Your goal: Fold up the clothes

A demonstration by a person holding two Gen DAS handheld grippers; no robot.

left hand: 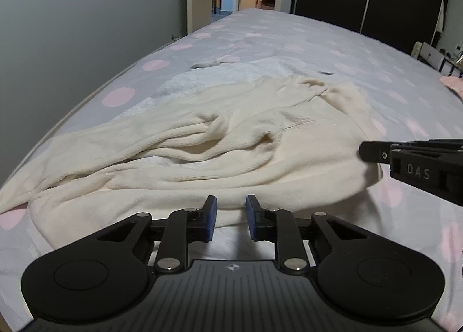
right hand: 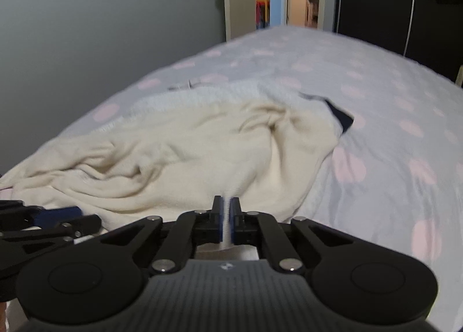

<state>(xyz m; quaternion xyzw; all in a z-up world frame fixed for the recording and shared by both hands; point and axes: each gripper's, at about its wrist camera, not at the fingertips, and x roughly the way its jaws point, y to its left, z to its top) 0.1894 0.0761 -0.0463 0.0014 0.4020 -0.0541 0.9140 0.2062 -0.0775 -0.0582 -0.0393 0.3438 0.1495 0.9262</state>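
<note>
Cream sweater [left hand: 231,141] is lying rumpled on the dotted bedspread [left hand: 303,42], its near hem pinched in the clenched right gripper [right hand: 227,216] while the left gripper [left hand: 231,216] is gaping around cloth, so lifting now risks a lopsided, slipping hem.

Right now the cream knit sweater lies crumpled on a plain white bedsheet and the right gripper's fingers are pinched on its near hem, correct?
Not quite: the bedsheet is pale grey with pink dots, not plain white, as the right wrist view shows. The rest holds: the cream knit sweater lies crumpled on it and the right gripper has its fingers pinched on the near hem.
</note>
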